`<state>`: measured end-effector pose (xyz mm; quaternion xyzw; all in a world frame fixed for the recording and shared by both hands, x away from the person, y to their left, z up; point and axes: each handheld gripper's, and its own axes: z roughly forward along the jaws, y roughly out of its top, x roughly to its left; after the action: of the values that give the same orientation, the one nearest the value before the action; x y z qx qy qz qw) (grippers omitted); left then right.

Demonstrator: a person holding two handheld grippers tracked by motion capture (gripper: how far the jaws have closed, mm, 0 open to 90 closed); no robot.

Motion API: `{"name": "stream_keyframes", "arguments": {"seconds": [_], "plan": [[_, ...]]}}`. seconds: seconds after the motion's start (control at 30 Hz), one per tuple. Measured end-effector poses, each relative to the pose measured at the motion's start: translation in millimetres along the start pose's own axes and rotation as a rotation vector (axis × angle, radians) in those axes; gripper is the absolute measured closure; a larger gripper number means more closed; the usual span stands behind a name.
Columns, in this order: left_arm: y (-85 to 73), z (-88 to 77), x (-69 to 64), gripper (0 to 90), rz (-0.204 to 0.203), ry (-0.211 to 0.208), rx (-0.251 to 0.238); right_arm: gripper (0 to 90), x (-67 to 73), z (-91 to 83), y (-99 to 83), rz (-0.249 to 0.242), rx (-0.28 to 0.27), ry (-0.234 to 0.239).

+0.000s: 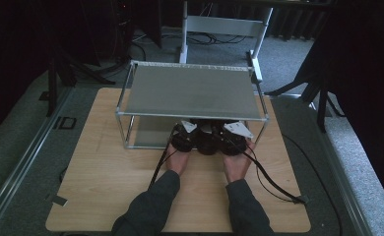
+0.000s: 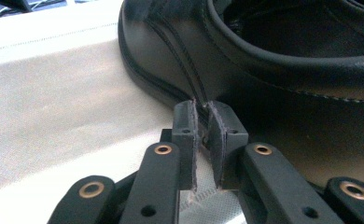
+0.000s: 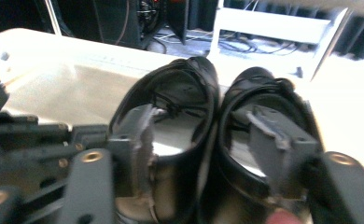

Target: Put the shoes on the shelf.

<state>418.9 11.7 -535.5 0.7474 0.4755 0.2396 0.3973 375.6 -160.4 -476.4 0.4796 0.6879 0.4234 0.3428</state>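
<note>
- Left gripper (image 2: 202, 122): jaws nearly together with a thin gap, tips at the left shoe's (image 2: 264, 60) heel seam, gripping nothing.
- Right gripper (image 3: 208, 140): jaws spread, one inside each shoe (image 3: 180, 121), pads clear.
- Both shoes sit side by side on the rack's (image 1: 131, 132) lower shelf, at its near edge.

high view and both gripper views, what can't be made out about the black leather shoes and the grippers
- High view: the black leather shoes sit under the grey metal shelf's top board, which covers their fronts; both grippers' jaws are hidden there too.
- Left gripper view: the picture's top and right edges cut off the shoe; its toe is unseen.
- Right gripper view: blurred; whether the right gripper touches the shoes is unclear.
</note>
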Motion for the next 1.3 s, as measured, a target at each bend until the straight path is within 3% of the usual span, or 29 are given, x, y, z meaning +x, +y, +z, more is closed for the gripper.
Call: {"name": "stream_keyframes", "arguments": {"seconds": [0.1,0.2,0.27,0.4,0.53,0.63,0.77,0.87,0.97,1.03,1.3], "plan": [[-1.9,-0.7,2.3,77.5,-0.007,-0.009,-0.001,29.6,-4.4,-14.1,-2.4,-0.006,-0.035,-0.014],[-3.5,-0.7,1.1,76.5,-0.032,-0.011,0.004,25.8,-17.4,-23.7,-6.2,-0.008,-0.029,-0.023],[-3.9,-0.5,1.6,76.2,-0.028,-0.012,0.005,23.6,-27.3,-24.1,-12.2,0.005,-0.002,-0.025],[-5.3,1.0,1.9,76.1,-0.023,-0.016,0.016,15.7,-45.7,-12.7,-28.5,0.068,0.082,0.032],[-7.5,2.9,3.8,75.5,-0.028,-0.024,0.029,14.6,-49.8,7.5,-38.6,0.069,0.15,0.044],[-7.1,3.1,4.6,75.0,-0.036,-0.03,0.031,20.3,-51.9,19.4,-46.8,0.095,0.185,0.06],[-6.6,4.6,5.5,76.0,-0.063,-0.035,0.03,21.9,-48.1,22.9,-46.9,0.126,0.221,0.053],[-4.3,5.7,9.6,78.7,-0.045,-0.032,0.035,23.1,-42.4,22.0,-45.3,0.116,0.222,0.042],[-2.9,8.2,12.3,81.1,-0.077,-0.018,0.022,24.0,-36.9,20.0,-45.0,0.102,0.217,0.054],[-2.2,8.4,13.5,81.3,-0.073,-0.023,0.03,23.9,-34.7,20.8,-46.5,0.065,0.214,0.044],[-1.0,9.9,8.3,81.7,-0.078,-0.036,0.03,22.0,-45.2,25.2,-47.2,0.044,0.223,0.049]]}}
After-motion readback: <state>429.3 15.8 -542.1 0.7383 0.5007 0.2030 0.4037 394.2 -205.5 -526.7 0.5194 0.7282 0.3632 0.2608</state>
